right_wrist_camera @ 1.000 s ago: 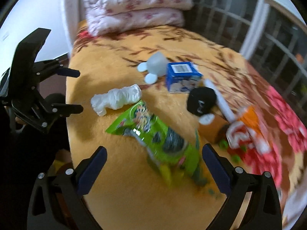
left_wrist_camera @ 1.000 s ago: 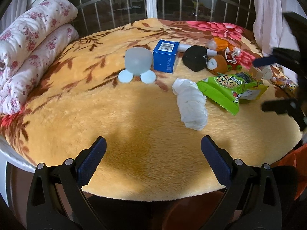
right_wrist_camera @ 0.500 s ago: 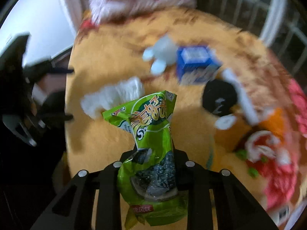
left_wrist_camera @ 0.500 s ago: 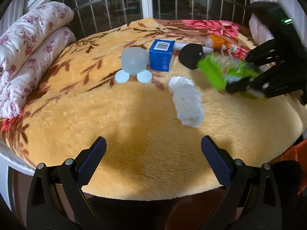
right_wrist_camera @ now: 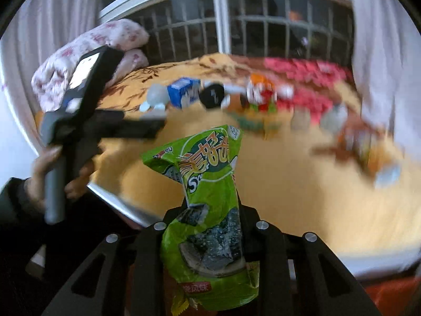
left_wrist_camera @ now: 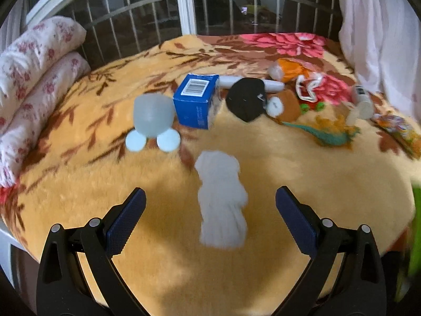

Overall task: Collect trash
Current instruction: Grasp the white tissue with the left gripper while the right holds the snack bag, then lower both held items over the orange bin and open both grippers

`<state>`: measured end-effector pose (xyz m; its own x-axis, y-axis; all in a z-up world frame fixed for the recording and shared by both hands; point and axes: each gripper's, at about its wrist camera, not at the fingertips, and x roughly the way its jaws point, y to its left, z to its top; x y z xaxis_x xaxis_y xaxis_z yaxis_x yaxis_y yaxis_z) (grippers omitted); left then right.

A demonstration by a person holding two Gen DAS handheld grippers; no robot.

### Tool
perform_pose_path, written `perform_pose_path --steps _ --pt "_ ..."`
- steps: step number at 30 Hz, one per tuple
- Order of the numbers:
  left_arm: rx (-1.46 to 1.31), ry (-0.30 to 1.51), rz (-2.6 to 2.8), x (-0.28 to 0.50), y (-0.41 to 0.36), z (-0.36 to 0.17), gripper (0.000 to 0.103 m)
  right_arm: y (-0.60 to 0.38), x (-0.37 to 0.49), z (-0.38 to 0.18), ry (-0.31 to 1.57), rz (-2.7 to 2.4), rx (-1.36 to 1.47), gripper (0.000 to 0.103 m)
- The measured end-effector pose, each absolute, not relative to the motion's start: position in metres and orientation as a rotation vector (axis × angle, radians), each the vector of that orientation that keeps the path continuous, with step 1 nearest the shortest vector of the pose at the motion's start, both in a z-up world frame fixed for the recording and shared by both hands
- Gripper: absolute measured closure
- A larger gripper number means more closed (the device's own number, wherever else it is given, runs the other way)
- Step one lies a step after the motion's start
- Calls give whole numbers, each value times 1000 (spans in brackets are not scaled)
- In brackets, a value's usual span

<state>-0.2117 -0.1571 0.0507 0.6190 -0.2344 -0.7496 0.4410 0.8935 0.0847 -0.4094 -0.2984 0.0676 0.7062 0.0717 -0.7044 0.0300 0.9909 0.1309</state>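
Clamping the crinkled green snack bag (right_wrist_camera: 208, 210) between its closed jaws, the right gripper (right_wrist_camera: 210, 226) holds the packet upright above the near edge of the bed, the glossy foil creased at its waist and its printed top flaring out over the fuzzy yellow blanket (right_wrist_camera: 276, 179). The left gripper (left_wrist_camera: 210, 210) hangs low over the same plush blanket (left_wrist_camera: 315, 184) with its ribbed dark-blue pads spread wide apart, gripping nothing; between them, just ahead, lies a crumpled white wad of tissue or thin plastic (left_wrist_camera: 221, 200), soft and lumpy, lengthwise toward the camera. In the right wrist view the left gripper (right_wrist_camera: 147, 125) shows as a blurred black frame on a grey handle, gripped by a bare hand (right_wrist_camera: 52, 176) in a dark sleeve, its fingers pointing over the bed. Farther back stands an overturned frosted translucent cup (left_wrist_camera: 152, 114) with two pale round discs (left_wrist_camera: 152, 141) just in front of it, and beside it a blue cardboard box (left_wrist_camera: 197, 101) with a barcode on its top face; what it holds cannot be seen. Right of the box sit a black rounded object (left_wrist_camera: 247, 100) and a brown plush toy (left_wrist_camera: 286, 105), with an orange wrapper (left_wrist_camera: 292, 69) behind. A rolled floral quilt (left_wrist_camera: 31, 79) lies along the left edge, below the barred window (left_wrist_camera: 236, 8).
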Motion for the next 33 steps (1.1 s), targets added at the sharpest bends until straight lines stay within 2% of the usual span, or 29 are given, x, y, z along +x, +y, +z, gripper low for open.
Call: perform_pose_path --steps 2,3,4,5,13,23,27,33 --pt "276 823 -370 -203 -163 45 10 -300 -423 58 786 -5 201 74" --pt "265 827 -367 -199 -165 42 22 -298 -420 55 785 -19 213 74" --pt "266 842 -374 -195 -168 38 53 -298 -423 52 783 -35 225 74" --pt "281 879 -377 -190 -172 31 67 -299 -426 49 784 -55 236 74" --pt "255 855 -369 -210 -167 36 71 -294 -431 44 772 -88 254 74" --pt "247 816 -548 -313 -131 72 71 -265 -461 53 761 -41 203 73" --pt "240 867 -672 -351 -102 55 71 -257 -475 40 811 -41 180 73" --pt "375 986 -774 -387 -90 -17 71 -246 -476 -4 956 -7 184 73"
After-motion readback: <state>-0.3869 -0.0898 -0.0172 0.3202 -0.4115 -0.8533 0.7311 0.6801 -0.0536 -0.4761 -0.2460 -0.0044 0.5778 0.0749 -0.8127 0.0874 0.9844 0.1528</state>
